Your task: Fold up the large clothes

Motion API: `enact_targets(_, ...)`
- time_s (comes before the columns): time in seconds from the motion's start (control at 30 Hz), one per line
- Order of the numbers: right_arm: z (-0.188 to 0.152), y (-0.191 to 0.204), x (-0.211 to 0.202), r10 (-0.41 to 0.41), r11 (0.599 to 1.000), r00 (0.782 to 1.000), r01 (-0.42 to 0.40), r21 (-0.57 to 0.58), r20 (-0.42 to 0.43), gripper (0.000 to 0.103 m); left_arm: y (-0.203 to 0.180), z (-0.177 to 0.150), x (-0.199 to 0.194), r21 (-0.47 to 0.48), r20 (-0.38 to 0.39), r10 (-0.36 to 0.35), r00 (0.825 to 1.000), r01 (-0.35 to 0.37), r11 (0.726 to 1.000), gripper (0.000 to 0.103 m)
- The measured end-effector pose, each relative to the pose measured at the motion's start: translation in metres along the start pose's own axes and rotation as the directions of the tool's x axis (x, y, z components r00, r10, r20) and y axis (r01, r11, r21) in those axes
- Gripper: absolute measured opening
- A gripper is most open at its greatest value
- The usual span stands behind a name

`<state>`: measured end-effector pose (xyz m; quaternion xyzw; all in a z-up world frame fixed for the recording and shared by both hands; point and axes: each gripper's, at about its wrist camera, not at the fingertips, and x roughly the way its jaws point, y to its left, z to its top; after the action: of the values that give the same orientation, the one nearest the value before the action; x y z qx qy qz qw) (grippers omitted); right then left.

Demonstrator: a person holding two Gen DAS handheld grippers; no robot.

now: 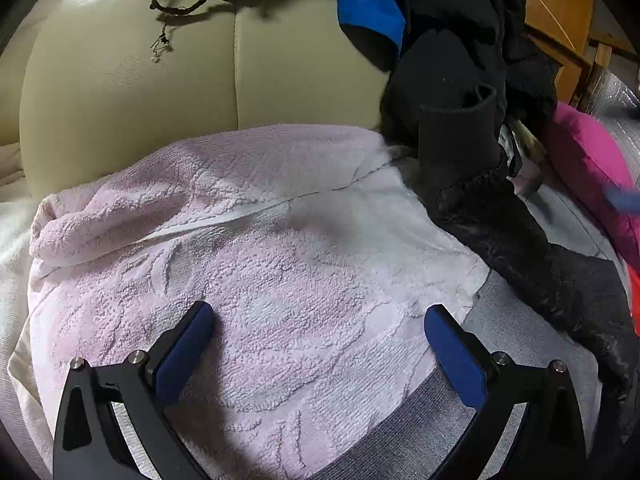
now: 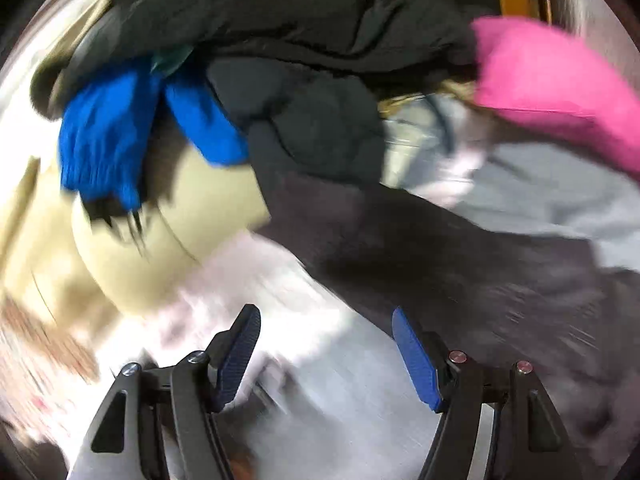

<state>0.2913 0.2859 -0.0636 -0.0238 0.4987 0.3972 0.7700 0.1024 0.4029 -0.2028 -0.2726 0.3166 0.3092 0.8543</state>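
A pale pink terry towel (image 1: 256, 248) lies folded on the grey seat cover (image 1: 496, 320) of a sofa, with a fold seam running across its upper half. My left gripper (image 1: 318, 316) is open and empty, hovering just above the towel's near edge. In the blurred right wrist view the towel (image 2: 248, 288) shows as a pale patch at lower left. My right gripper (image 2: 326, 320) is open and empty above the grey cover (image 2: 360, 380), beside a dark fuzzy garment (image 2: 460, 264).
A pile of black clothes (image 1: 452, 92) with a blue piece (image 1: 368, 0) leans on the beige sofa back (image 1: 132, 80). A dark fuzzy sleeve (image 1: 532, 264) trails over the towel's right corner. A magenta cushion (image 1: 592, 168) lies at right, wooden furniture (image 1: 560, 12) behind.
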Motion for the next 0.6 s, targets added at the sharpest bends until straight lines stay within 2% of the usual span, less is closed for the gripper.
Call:
enact_targets(0.1,0.028,0.009,0.033,0.059,0.994,0.998,-0.056,0.095,-0.032,0.072,-0.001,-0.002,0.001,0.010,0.007,0.015,1.000,-0.015,1.000,0.103)
enact_targets(0.2,0.043,0.020,0.060,0.060,0.992,0.996,-0.052,0.117,-0.062,0.072,-0.010,-0.004,0.003,0.009,0.001,0.048,0.999,-0.048,0.999,0.103)
enact_targets(0.23,0.047,0.023,0.071,0.042,0.992,0.997,-0.034,0.120,-0.071,0.072,-0.011,-0.001,0.006,0.008,0.002,0.049,0.999,-0.049,0.999,0.103)
enact_targets(0.33,0.050,0.016,0.111,-0.091,0.984,0.982,0.114,0.139,-0.163,0.070,-0.011,0.000,0.007,0.004,0.005,0.045,0.999,-0.045,0.999,0.103)
enact_targets(0.37,0.047,0.012,0.116,-0.099,0.983,0.981,0.122,0.139,-0.165,0.060,-0.010,-0.001,0.006,0.004,0.006,0.043,0.999,-0.043,0.999,0.103)
enact_targets(0.4,0.042,0.011,0.117,-0.095,0.985,0.981,0.117,0.125,-0.170,0.024,-0.010,-0.001,0.006,0.003,0.007,0.042,0.999,-0.042,0.999,0.103)
enact_targets(0.43,0.039,0.012,0.116,-0.103,0.987,0.980,0.122,0.104,-0.171,0.017,-0.010,-0.001,0.006,0.004,0.007,0.043,0.999,-0.043,0.999,0.103)
enact_targets(0.5,0.030,0.016,0.094,-0.109,0.993,0.986,0.113,0.021,-0.127,0.014,-0.009,-0.001,0.004,0.004,0.008,0.042,0.999,-0.042,0.999,0.103)
enact_targets(0.6,0.023,0.009,0.039,-0.100,0.995,0.994,0.100,-0.018,-0.050,0.013,-0.008,-0.001,0.002,0.004,0.005,0.043,0.999,-0.043,0.999,0.103)
